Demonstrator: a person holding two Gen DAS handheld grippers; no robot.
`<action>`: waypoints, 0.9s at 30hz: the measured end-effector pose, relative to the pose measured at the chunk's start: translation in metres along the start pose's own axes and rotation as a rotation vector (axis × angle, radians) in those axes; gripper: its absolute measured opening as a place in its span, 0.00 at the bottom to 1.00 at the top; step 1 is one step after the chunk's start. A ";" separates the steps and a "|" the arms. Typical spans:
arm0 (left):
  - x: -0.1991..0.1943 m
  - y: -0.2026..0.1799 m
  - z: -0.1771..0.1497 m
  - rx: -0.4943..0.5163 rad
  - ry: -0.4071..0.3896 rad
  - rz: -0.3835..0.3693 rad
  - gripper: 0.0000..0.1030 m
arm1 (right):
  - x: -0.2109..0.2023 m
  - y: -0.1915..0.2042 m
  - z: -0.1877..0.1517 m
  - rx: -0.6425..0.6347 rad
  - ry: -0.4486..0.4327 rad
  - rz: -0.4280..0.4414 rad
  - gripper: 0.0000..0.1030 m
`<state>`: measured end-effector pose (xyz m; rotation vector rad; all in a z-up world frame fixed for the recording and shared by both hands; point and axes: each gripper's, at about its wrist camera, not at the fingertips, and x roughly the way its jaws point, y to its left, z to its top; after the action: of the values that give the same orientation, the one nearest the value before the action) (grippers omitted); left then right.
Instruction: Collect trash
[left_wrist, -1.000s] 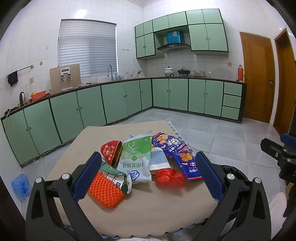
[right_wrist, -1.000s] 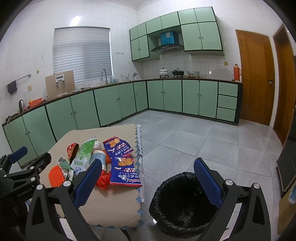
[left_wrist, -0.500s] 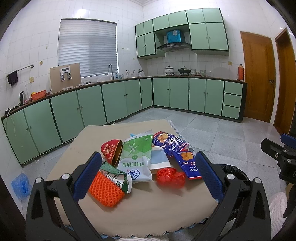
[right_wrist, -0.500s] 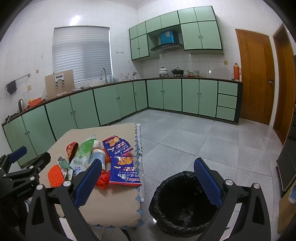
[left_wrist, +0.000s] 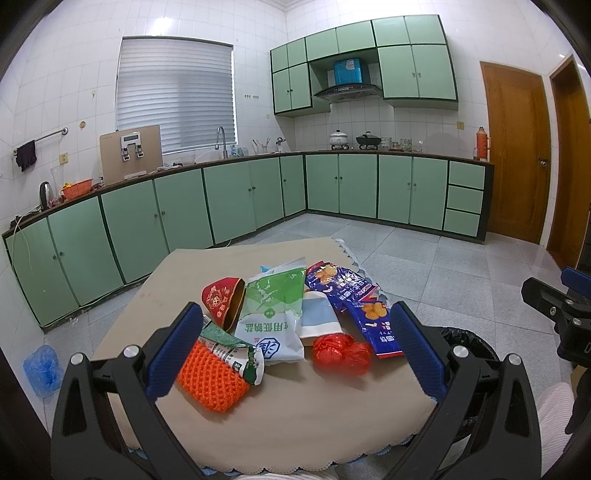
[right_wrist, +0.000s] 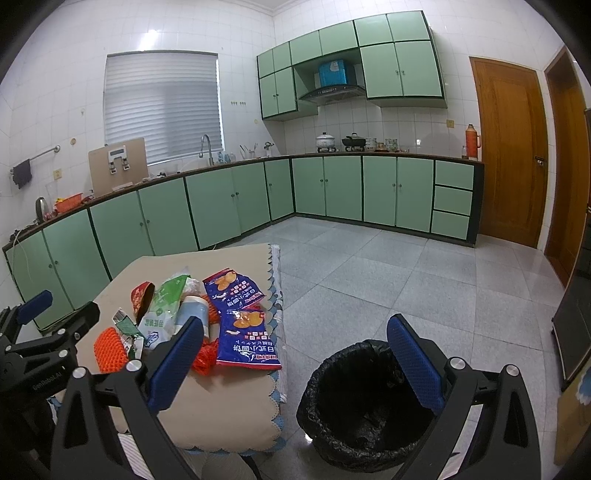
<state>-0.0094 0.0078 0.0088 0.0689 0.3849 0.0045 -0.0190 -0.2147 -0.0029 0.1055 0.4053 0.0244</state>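
Observation:
A pile of trash lies on the beige table (left_wrist: 295, 417): an orange knitted pad (left_wrist: 210, 382), a green and white salt bag (left_wrist: 271, 317), a red paper cup (left_wrist: 221, 301) on its side, a red crumpled net (left_wrist: 341, 352) and blue snack wrappers (left_wrist: 354, 302). My left gripper (left_wrist: 295, 343) is open and empty, above the table's near edge, short of the pile. My right gripper (right_wrist: 295, 350) is open and empty, held between the table's right edge and the black-lined trash bin (right_wrist: 365, 402) on the floor. The wrappers also show in the right wrist view (right_wrist: 245, 336).
Green kitchen cabinets (left_wrist: 221, 199) run along the far walls. Wooden doors (right_wrist: 506, 147) stand at the right. A blue plastic bag (left_wrist: 40, 369) lies on the floor left of the table. Grey tiled floor (right_wrist: 406, 273) stretches beyond the bin.

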 end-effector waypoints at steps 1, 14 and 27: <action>0.001 -0.001 0.000 0.000 0.000 0.000 0.95 | 0.002 0.000 -0.002 0.001 0.000 -0.001 0.94; 0.012 0.002 -0.003 -0.006 0.016 0.003 0.95 | 0.010 -0.001 -0.003 0.004 0.011 -0.004 0.94; 0.040 0.043 -0.008 -0.026 0.020 0.129 0.95 | 0.042 0.007 -0.001 0.015 0.061 0.021 0.94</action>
<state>0.0250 0.0522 -0.0104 0.0677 0.3993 0.1377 0.0197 -0.2062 -0.0195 0.1239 0.4653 0.0451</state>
